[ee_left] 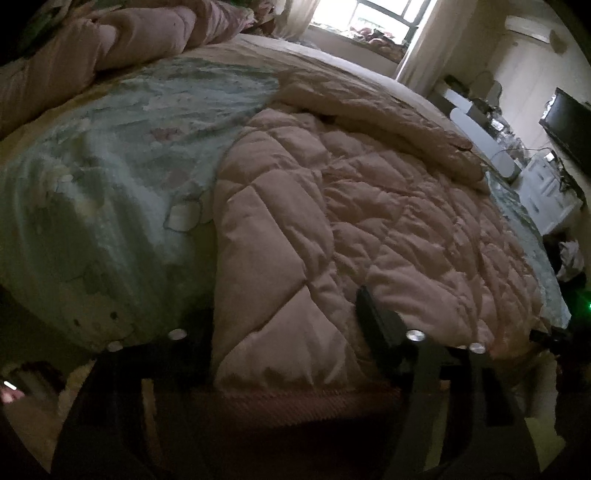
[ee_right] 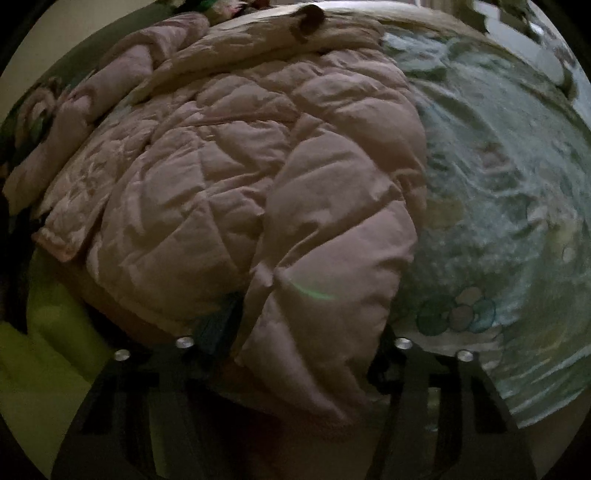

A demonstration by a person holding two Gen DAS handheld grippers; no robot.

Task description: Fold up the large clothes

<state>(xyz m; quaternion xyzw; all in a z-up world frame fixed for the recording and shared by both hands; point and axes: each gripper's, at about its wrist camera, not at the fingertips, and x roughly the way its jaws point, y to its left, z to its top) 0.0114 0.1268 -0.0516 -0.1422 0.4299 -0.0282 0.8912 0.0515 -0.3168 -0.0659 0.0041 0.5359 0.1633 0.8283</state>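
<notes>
Pink quilted coat between both tilted-down grippers' part-open jaws; grip unclear.

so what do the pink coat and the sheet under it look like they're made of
Pink coat: looks like thin matte woven shell over puffy filling, judging by the stitched quilted panels and soft creases. Bed sheet: seems a light printed cotton-like fabric, pale green with a cartoon pattern, finely wrinkled.

A home bedroom. A wide bed with a pale green patterned sheet fills the views, bedding bunched at its head. Beyond it stand a curtained window, white drawers cluttered with small things, and a dark screen.
</notes>
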